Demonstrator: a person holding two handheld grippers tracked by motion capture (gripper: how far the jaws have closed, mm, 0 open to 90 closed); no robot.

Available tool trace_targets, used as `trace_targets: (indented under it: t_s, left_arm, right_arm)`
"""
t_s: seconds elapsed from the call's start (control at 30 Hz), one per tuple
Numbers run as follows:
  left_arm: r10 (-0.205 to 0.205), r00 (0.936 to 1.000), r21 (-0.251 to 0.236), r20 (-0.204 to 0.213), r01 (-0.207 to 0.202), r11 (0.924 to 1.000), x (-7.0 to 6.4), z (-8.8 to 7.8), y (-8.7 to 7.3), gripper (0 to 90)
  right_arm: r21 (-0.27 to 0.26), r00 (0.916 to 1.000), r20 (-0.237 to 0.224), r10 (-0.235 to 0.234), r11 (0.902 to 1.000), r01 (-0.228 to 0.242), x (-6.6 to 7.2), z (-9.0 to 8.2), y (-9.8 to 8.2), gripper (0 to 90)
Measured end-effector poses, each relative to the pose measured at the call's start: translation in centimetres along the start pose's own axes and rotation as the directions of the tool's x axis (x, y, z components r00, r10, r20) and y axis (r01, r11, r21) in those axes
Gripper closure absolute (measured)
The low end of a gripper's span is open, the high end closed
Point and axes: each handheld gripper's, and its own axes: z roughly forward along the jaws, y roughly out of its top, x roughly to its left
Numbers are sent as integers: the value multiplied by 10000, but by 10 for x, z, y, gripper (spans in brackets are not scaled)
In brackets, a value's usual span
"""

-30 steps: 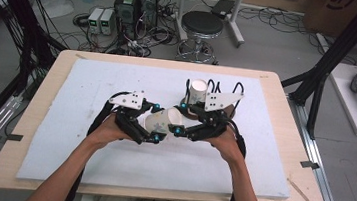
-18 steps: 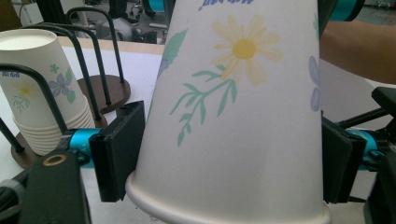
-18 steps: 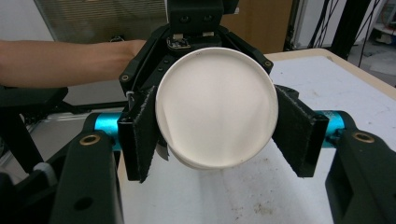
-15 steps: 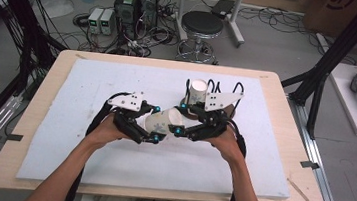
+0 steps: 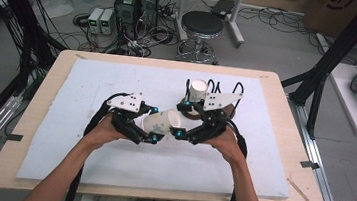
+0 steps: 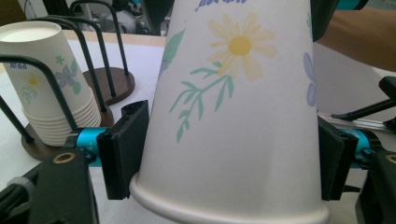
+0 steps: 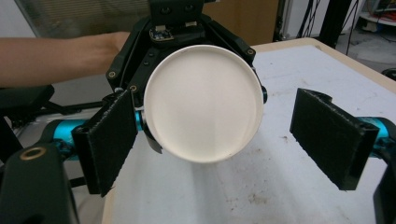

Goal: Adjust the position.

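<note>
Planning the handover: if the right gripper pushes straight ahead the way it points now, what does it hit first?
Most likely the closed bottom of the paper cup, held by the left gripper. The right gripper is open, jaws standing either side of it; depth is hard to judge.

Your paper cup (image 6: 233, 116) runs off the top edge in the left gripper view, its base unseen. Beside it, the stacked cups' (image 6: 51, 88) print is too blurred to read.

Even, bright indoor light, soft shadows; gripper views slightly soft up close.
</note>
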Motion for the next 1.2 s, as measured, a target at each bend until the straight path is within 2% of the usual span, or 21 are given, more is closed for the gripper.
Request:
trace_targets:
  t_s: [0.1, 0.23, 0.33, 0.4, 0.47, 0.57, 0.6, 0.63, 0.67, 0.73, 0.77, 0.8, 0.83, 0.9, 0.93, 0.97, 1.07, 1.1, 1.13, 1.17, 1.2]
  left_arm:
    - [17, 9999, 276, -115, -14, 9996, -2, -2, 1, 250]
    - [219, 9994, 1360, -255, -183, 9905, -4, -7, 6, 250]
    - [310, 9993, 2116, -200, -261, 9770, -4, -10, 11, 250]
    - [406, 9991, 2774, -136, -352, 9601, -5, -10, 15, 250]
    - [461, 9989, 3235, -37, -424, 9453, -4, -10, 18, 250]
    - [516, 9986, 3879, 130, -526, 9202, -5, -8, 22, 250]
    - [659, 9975, 4255, 244, -700, 9022, -5, -7, 25, 249]
    - [679, 9973, 4394, 283, -735, 8953, -5, -7, 26, 249]
    - [687, 9969, 4670, 380, -785, 8808, -5, -6, 29, 249]
    - [704, 9966, 4925, 417, -818, 8665, -5, -4, 31, 250]
    - [742, 9962, 5110, 459, -872, 8551, -5, -3, 33, 249]
    - [788, 9957, 5239, 483, -924, 8468, -4, -2, 35, 250]
    - [727, 9964, 5269, 439, -849, 8457, -4, -2, 36, 250]
    - [707, 9961, 5487, 524, -879, 8314, -3, -1, 39, 250]
    - [736, 9958, 5564, 539, -911, 8259, -2, 0, 40, 250]
    - [771, 9954, 5698, 575, -962, 8161, -2, 1, 42, 250]
    - [752, 9952, 5793, 618, -972, 8093, -2, 3, 44, 250]
    - [737, 9953, 5850, 624, -963, 8053, -3, 4, 44, 250]
    - [744, 9954, 5862, 597, -953, 8045, -3, 5, 43, 250]
    - [772, 9951, 5925, 620, -989, 7995, -3, 6, 42, 250]
    - [756, 9954, 5950, 596, -962, 7979, -3, 8, 42, 250]
  right_arm:
    - [220, 9999, 59, -94, 9997, 93, 1, 0, -1, 153]
    - [777, 9997, 58, -252, 9967, 247, 2, 0, -1, 154]
    - [1478, 9988, 17, -484, 9879, 476, 4, 3, 1, 154]
    - [1965, 9982, 11, -606, 9787, 592, 5, 5, 2, 154]
    - [2545, 9970, 29, -767, 9643, 735, 5, 8, 5, 154]
    - [3451, 9951, 29, -984, 9341, 914, 7, 11, 8, 154]
    - [3637, 9943, 69, -1065, 9265, 967, 7, 12, 9, 154]
    - [3916, 9927, 102, -1199, 9140, 1064, 6, 13, 11, 155]
    - [4085, 9927, 120, -1204, 9067, 1050, 7, 13, 12, 155]
    - [4542, 9914, 95, -1303, 8838, 1118, 7, 15, 15, 155]
    - [4709, 9915, 66, -1297, 8752, 1114, 7, 15, 15, 156]
    - [4949, 9901, 11, -1404, 8604, 1215, 7, 17, 16, 156]
    - [5145, 9888, -6, -1493, 8478, 1283, 7, 18, 17, 156]
    - [5580, 9863, -44, -1650, 8181, 1394, 7, 20, 20, 157]
    - [5679, 9855, -99, -1694, 8102, 1450, 7, 21, 21, 157]
    - [5713, 9845, -140, -1747, 8067, 1513, 7, 22, 22, 158]
    - [5943, 9829, -224, -1826, 7882, 1599, 6, 24, 23, 159]
    - [6100, 9844, -170, -1750, 7783, 1489, 7, 25, 24, 159]
    - [6151, 9842, -202, -1759, 7738, 1510, 7, 26, 24, 159]
    - [6210, 9843, -252, -1749, 7689, 1525, 7, 26, 25, 159]
    - [6204, 9837, -277, -1778, 7685, 1564, 7, 27, 25, 158]
